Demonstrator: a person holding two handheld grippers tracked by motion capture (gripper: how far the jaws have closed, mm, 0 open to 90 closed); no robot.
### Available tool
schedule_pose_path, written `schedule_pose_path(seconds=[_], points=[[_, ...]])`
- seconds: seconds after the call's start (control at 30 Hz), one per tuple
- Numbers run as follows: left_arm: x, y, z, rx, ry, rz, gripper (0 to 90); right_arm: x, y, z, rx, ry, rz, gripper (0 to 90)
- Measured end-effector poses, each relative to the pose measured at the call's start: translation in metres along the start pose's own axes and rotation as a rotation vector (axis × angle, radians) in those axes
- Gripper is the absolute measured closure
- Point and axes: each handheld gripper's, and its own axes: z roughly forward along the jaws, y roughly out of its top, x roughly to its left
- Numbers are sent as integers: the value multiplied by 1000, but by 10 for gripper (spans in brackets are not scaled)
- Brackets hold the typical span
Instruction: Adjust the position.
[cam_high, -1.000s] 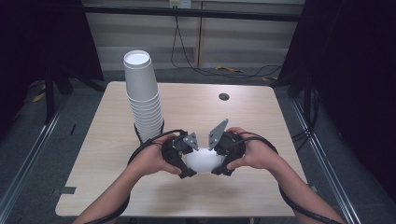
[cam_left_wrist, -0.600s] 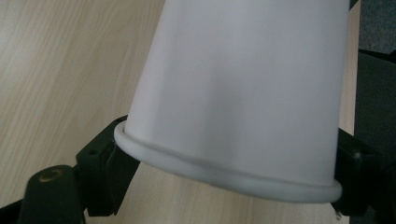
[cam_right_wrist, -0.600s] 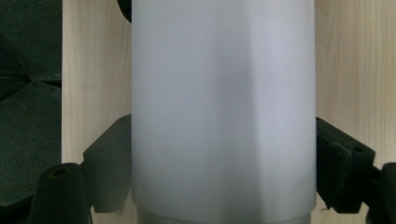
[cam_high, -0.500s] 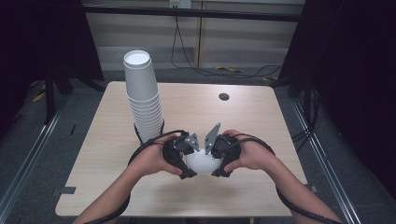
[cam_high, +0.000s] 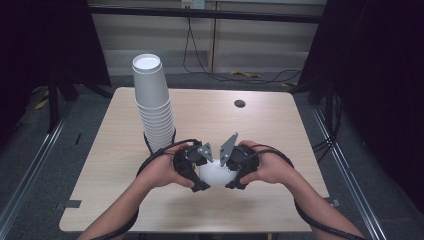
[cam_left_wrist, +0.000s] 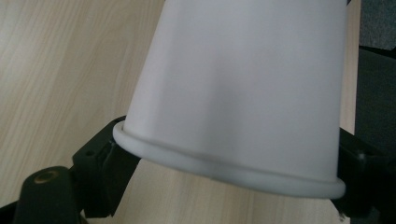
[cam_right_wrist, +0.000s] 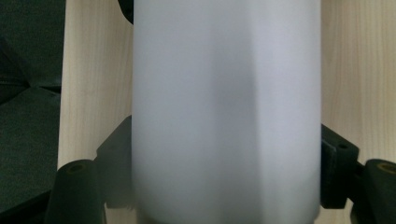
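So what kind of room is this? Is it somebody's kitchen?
Probably not a kitchen. It looks more like a lab or recording room: one bare wooden table ringed by black curtains, loose cables on the floor, and a tall stack of paper cups set out for practice.

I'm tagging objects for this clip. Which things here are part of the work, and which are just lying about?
In use:
white paper cup
left gripper
right gripper
tall stack of white cups

Lying about:
dark round spot on the table
cables on the floor
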Motion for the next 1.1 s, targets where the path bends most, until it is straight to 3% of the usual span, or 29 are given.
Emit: schedule_pose_path(seconds=[0.27,0.6,0.77,1.1], points=[[1,-1,-3,-68,4,37,105,1,-8,-4,-49,-13,27,256],[2,-3,-8,-142,4,47,60,0,-17,-6,-123,-15,42,253],[3,-4,-13,-189,15,39,42,0,-21,-6,-148,-17,43,252],[7,-13,-18,-255,17,23,7,-3,-37,-10,-235,-11,97,251]])
